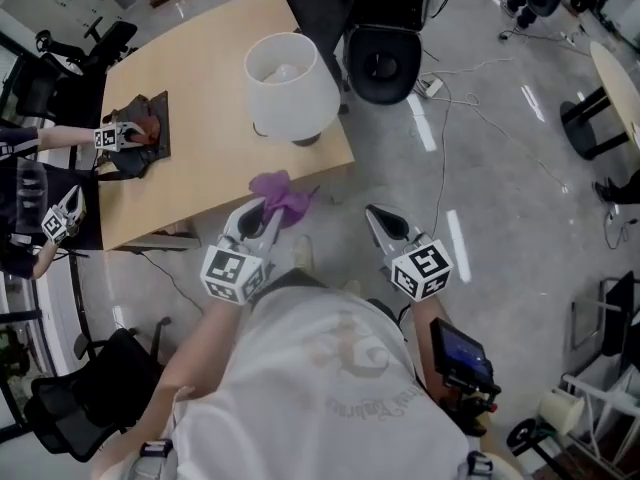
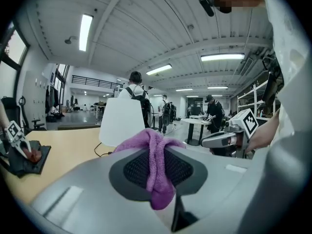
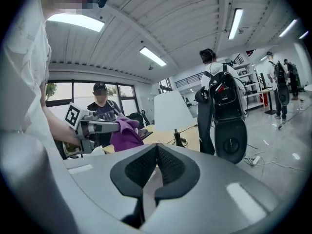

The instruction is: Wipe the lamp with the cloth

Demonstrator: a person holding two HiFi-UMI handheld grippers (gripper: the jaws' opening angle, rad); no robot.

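One wooden table (image 1: pixel 200 118) carries one white lamp (image 1: pixel 290 83), set close to the table's near right corner, with open floor to the lamp's right. Two grippers hang in front of the lamp. The left gripper (image 1: pixel 262 211) pinches the single purple cloth (image 1: pixel 282 196) by the table edge. The right gripper (image 1: pixel 378 216), jaws together and empty, is over the floor.

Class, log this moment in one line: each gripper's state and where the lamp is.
left gripper: shut on cloth | right gripper: shut, empty | lamp: upright on table, cloth not touching it
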